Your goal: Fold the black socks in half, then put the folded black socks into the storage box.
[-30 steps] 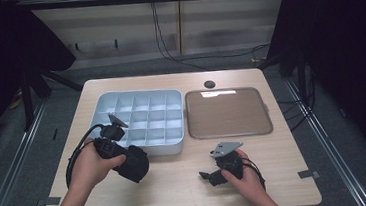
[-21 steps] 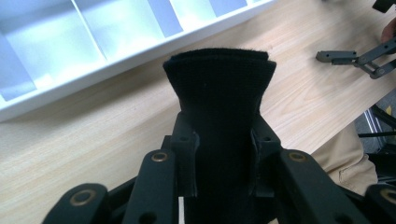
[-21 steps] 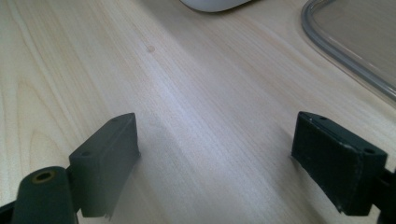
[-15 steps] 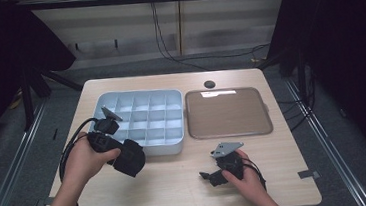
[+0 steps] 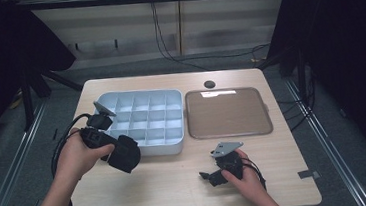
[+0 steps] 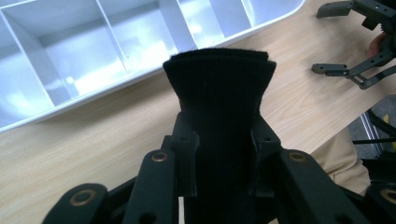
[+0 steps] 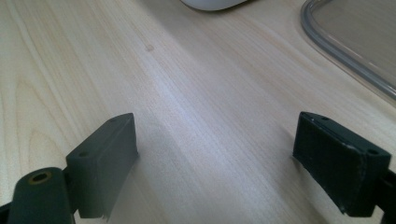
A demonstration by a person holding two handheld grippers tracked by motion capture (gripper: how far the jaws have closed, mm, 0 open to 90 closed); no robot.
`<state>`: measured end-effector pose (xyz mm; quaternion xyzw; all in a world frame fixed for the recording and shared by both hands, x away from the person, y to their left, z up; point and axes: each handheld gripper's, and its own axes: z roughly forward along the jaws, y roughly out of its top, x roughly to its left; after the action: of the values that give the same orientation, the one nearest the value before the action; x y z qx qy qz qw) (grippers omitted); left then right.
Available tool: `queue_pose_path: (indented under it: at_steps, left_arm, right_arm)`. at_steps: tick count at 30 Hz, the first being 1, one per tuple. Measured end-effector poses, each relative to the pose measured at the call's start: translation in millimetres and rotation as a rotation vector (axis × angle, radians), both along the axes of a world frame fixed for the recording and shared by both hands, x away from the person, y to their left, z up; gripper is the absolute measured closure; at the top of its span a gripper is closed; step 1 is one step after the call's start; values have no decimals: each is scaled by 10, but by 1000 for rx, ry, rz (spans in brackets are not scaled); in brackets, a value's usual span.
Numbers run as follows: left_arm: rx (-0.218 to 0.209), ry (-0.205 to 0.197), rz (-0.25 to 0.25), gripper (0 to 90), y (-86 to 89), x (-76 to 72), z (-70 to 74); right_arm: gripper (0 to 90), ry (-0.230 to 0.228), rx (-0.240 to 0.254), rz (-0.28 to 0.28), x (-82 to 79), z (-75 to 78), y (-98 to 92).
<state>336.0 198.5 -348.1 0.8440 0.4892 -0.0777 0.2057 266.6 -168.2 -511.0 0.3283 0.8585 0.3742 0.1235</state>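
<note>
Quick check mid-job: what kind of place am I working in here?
Likely a lab or recording booth, not a home: a lone wooden table on grey carpet, black curtains at both sides, loose cables along a plain panelled wall.

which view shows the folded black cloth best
The left gripper view: the folded black fabric piece sits centre frame, pinched between the left tongs, its layered top edge clear. The high view shows it small and dark, hanging from those tongs beside the pale blue compartment tray.

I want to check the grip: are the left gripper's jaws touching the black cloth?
Touching. In the left gripper view, the left gripper has both jaws pressed against the sides of the folded black cloth, which is pinched narrower between them.
</note>
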Motion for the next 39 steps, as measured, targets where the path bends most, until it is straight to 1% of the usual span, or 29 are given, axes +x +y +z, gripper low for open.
queue_pose_path:
  at_steps: [5, 6, 7, 10, 11, 14, 24, 25, 27, 32, 37, 39]
  left_arm:
    - [1, -1, 9, 694, 34, 7, 14]
    - [0, -3, 4, 694, 43, 10, 17]
    - [1, -1, 12, 694, 45, 8, 22]
    - [3, -5, 14, 694, 55, 15, 36]
    - [5, -5, 6, 694, 61, 21, 43]
    - [2, -9, 13, 694, 51, 19, 49]
    - [-3, -7, 13, 693, 75, 61, 69]
    - [-4, -12, 21, 694, 76, 62, 73]
    - [-6, -13, 21, 694, 89, 73, 80]
    - [2, -13, 33, 693, 110, 93, 88]
    - [-7, -13, 39, 693, 122, 108, 101]
    - [-3, -16, 37, 693, 125, 114, 114]
  right_arm:
    - [129, 0, 0, 0, 0, 0, 0]
    - [129, 0, 0, 0, 0, 0, 0]
    - [129, 0, 0, 0, 0, 0, 0]
    - [129, 0, 0, 0, 0, 0, 0]
    - [129, 0, 0, 0, 0, 0, 0]
    - [129, 0, 0, 0, 0, 0, 0]
    - [129, 0, 0, 0, 0, 0, 0]
    - [129, 0, 0, 0, 0, 0, 0]
    - [129, 0, 0, 0, 0, 0, 0]
    - [129, 0, 0, 2, -3, 0, -1]
    - [129, 0, 0, 2, -4, 0, -2]
    - [129, 0, 0, 2, -6, 0, -3]
